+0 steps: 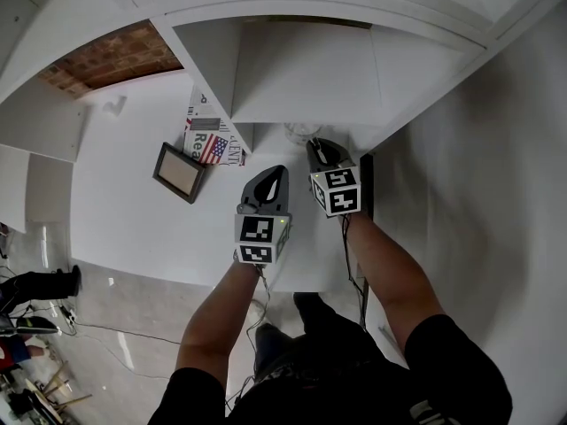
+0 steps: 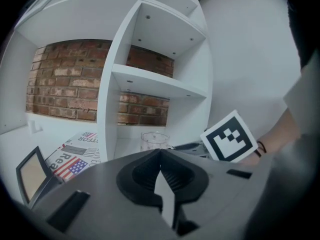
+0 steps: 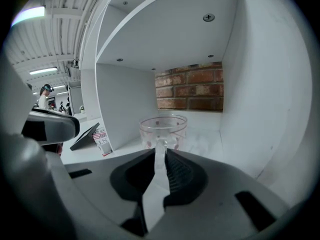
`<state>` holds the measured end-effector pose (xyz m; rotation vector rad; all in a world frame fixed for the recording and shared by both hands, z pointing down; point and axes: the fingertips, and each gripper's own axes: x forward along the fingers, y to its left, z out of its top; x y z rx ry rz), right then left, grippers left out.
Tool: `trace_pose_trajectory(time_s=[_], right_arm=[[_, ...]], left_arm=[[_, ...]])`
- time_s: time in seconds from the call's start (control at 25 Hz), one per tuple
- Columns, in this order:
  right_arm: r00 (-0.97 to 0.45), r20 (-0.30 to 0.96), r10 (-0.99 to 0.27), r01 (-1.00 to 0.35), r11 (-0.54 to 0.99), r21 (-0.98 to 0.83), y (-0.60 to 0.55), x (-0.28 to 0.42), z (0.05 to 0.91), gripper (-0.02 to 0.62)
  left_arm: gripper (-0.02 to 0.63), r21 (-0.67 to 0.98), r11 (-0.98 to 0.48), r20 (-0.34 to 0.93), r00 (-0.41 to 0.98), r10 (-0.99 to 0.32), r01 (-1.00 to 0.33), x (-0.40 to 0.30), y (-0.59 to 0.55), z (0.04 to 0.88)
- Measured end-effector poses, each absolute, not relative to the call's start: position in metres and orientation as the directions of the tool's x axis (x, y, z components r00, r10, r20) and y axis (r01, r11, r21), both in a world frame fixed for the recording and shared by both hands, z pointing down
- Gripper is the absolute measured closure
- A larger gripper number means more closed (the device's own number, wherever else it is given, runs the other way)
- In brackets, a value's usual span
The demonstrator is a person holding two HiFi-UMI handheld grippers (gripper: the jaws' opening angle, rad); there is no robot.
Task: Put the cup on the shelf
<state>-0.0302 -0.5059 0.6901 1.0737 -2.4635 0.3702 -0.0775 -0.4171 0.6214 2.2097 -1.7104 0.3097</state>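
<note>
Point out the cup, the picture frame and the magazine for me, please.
cup [image 3: 175,128], right gripper view, its clear wall.
picture frame [image 1: 180,172], head view, its pale centre panel.
magazine [image 1: 211,147], head view, the flag print on its cover.

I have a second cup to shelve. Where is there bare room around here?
The lower compartment floor is bare between the cup and the right wall. The shelf above shows nothing on it. Left of the divider, the magazine and picture frame crowd the tabletop; left of the frame it is bare.
</note>
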Motion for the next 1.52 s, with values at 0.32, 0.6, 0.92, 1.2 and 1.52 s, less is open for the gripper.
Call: trace_pose_trajectory(time_s=[0.32,0.6,0.92,1.2,1.52], right_arm=[[-0.613,0.486,-0.624,-0.742,0.665,-0.082,-0.507,-0.034,0.696,0.546],[-0.610,0.513,-0.604,-0.738,0.668,-0.092,-0.504,-0.034,0.701,0.514],[-0.583,0.518,-0.625,-0.762,0.642,-0.084,-0.496,-0.027,0.700,0.495],[-0.557,0.519,-0.648,-0.791,0.605,-0.093,-0.477,-0.011,0.692,0.514],[-0.547,0.505,-0.668,-0.800,0.594,-0.082,-0.424,-0.003,0.649,0.594]], left_arm=[[0.601,0.134,-0.228,0.367,0.262,-0.892,-0.964,-0.074,-0.419,0.626],[0.601,0.144,-0.238,0.367,0.275,-0.889,-0.961,-0.070,-0.414,0.625],[0.601,0.146,-0.236,0.359,0.274,-0.892,-0.961,-0.074,-0.406,0.620],[0.601,0.155,-0.240,0.355,0.281,-0.891,-0.958,-0.075,-0.387,0.611],[0.601,0.158,-0.264,0.349,0.305,-0.886,-0.951,-0.080,-0.339,0.583]])
